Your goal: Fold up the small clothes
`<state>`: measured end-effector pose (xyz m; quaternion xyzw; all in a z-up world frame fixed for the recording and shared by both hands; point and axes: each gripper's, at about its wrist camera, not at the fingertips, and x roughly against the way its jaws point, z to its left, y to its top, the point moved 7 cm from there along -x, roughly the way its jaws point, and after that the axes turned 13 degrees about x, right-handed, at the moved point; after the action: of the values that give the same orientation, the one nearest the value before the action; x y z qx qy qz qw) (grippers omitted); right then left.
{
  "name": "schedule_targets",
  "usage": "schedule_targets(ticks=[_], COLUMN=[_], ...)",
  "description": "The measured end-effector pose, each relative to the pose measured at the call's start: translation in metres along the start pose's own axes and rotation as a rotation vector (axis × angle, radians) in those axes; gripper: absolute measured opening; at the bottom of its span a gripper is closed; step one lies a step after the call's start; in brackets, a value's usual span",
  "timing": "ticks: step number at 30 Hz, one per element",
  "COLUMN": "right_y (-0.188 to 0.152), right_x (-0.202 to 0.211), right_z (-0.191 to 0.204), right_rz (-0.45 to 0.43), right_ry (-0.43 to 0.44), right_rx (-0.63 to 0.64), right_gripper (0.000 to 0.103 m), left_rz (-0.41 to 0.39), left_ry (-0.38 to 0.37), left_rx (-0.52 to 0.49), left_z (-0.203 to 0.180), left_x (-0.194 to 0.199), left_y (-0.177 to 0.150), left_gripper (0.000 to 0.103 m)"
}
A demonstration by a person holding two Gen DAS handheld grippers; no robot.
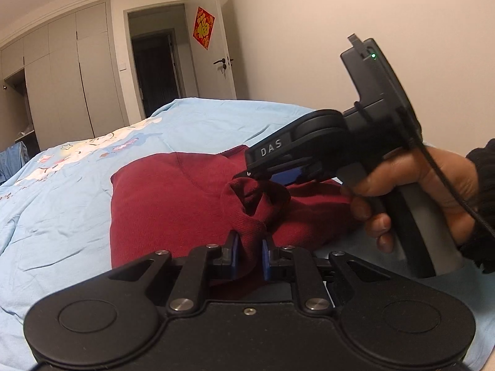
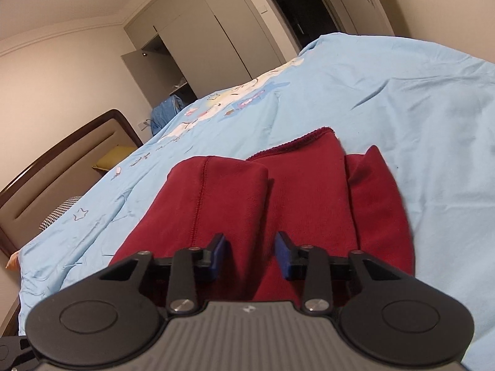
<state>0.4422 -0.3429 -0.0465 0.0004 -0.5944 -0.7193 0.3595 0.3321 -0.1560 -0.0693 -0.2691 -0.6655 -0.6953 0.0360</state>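
Left hand-held gripper (image 1: 250, 255) is pinching the maroon garment (image 1: 173, 204); we're reading the right hand-held gripper (image 2: 250, 255) as open, garment running toward upper frame.

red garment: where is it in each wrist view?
Left wrist: red garment centre, on the blue bedcover, bunched between left gripper fingers.
Right wrist: garment lower centre, under the right gripper.
Shared landmark: white wardrobe.

"DAS" is printed on the right gripper (image 1: 247, 174).
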Motion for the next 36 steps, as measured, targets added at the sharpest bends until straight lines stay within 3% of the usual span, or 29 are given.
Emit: schedule_targets(ticks=[2, 7, 21, 36], right_y=[-0.001, 0.006, 0.026, 0.013], right_x=[0.002, 0.013, 0.054, 0.078], right_z=[0.005, 0.01, 0.001, -0.032], right_rz=[-0.014, -0.057, -0.175, -0.194], right_ry=[-0.002, -0.022, -0.13, -0.212], right_rx=[0.024, 0.077, 0.129, 0.065], right_gripper=[0.022, 0.006, 0.004, 0.004], left_rz=[-0.004, -0.032, -0.078, -0.051], left_ry=[0.002, 0.001, -0.073, -0.162], left_rx=[-0.002, 0.006, -0.05, -0.088], left_z=[-0.001, -0.004, -0.036, -0.061], left_x=[0.0, 0.003, -0.002, -0.021], left_y=[0.0, 0.004, 0.022, 0.023], left_gripper=[0.013, 0.01, 0.009, 0.009])
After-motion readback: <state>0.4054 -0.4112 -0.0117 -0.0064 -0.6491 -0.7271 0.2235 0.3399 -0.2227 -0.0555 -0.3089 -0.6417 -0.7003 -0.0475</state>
